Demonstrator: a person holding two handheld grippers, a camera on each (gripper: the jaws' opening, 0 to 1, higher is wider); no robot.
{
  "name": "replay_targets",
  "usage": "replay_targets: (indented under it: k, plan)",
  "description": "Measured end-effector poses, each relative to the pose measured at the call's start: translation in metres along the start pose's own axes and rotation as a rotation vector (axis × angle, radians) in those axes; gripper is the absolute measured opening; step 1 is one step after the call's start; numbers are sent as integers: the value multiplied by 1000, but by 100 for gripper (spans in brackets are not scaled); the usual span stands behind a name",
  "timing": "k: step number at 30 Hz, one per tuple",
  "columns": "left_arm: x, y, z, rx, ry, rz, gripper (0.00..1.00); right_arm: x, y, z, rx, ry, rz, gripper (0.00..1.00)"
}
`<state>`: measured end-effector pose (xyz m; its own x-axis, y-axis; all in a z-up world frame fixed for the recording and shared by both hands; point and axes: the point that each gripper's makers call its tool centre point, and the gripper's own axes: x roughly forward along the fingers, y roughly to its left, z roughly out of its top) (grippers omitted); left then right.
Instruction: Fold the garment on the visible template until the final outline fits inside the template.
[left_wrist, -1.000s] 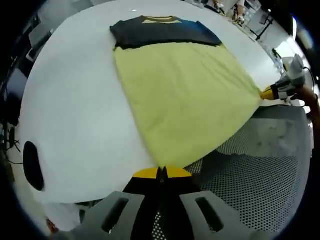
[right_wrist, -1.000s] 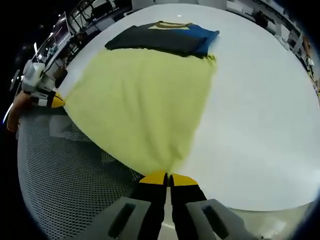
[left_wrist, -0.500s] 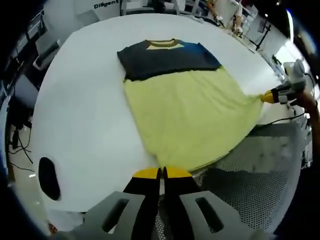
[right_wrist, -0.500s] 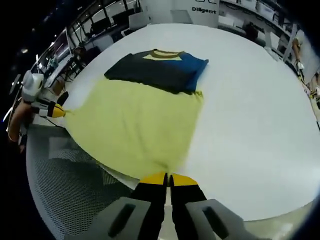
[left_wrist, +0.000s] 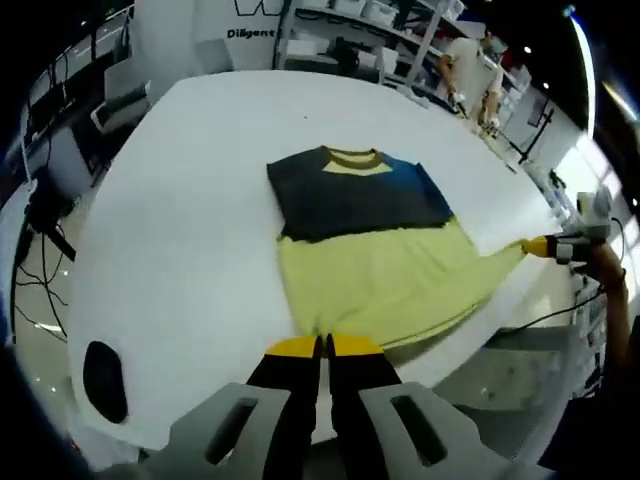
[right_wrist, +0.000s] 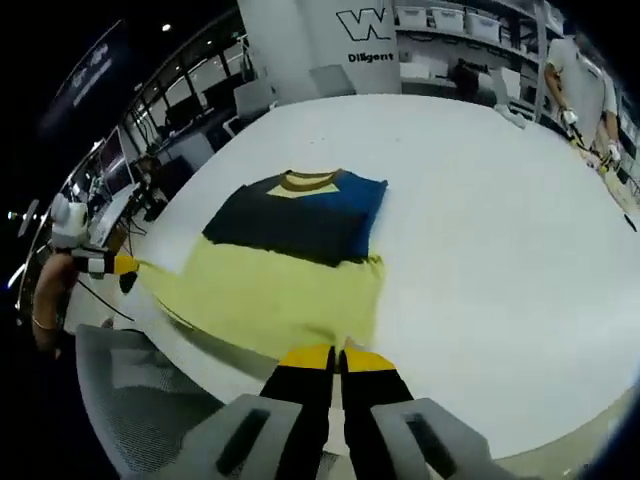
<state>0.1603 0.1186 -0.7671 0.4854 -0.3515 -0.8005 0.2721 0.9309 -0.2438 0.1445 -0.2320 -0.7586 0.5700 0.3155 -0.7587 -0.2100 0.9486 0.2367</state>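
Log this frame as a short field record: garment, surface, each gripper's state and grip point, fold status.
garment: shirt with yellow body and dark upper part, collar on the far side
surface: white table; shirt's upper part lies flat, yellow hem lifted at the near edge
left gripper: left gripper shut on one corner of the yellow hem
right gripper: right gripper shut on the other hem corner; also seen in the left gripper view at the right
fold status: hem stretched between both grippers, not yet laid over the dark part
template: no outline can be made out
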Motion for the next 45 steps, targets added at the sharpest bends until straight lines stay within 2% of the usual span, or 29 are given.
replay_targets:
  k: [2, 5, 9, 16, 18, 26, 29, 33, 38, 45]
  plan:
    - [2, 1, 5, -31, -3, -19, 0, 0, 1, 5, 22, -10, 17, 0]
    - [0, 5, 24, -47, -51, -25, 0, 1, 2, 23, 61, -58, 38, 0]
    - [1, 10, 44, -53, -86, -30, 0, 4, 5, 44, 44, -90, 44, 0]
    - [13, 19, 73, -61, -121, -43, 0, 15, 4, 74, 32, -127, 19, 0]
    - [14, 14, 77, -60, -136, -42, 0, 18, 3, 81, 31, -135, 12, 0]
    - [25, 22, 117, -42, -200, -27, 0, 32, -2, 107, 10, -168, -10, 0]
    - [34, 33, 139, -20, -206, -21, 0, 39, -5, 121, 15, -188, -17, 0]
    - [43, 40, 158, -14, -222, -14, 0, 49, -11, 132, -4, -194, -48, 0]
    - [54, 42, 174, 0, -236, -6, 0, 59, -17, 145, -5, -204, -61, 0]
    - [76, 39, 186, -5, -257, -6, 0, 74, -29, 164, 7, -224, -91, 0]
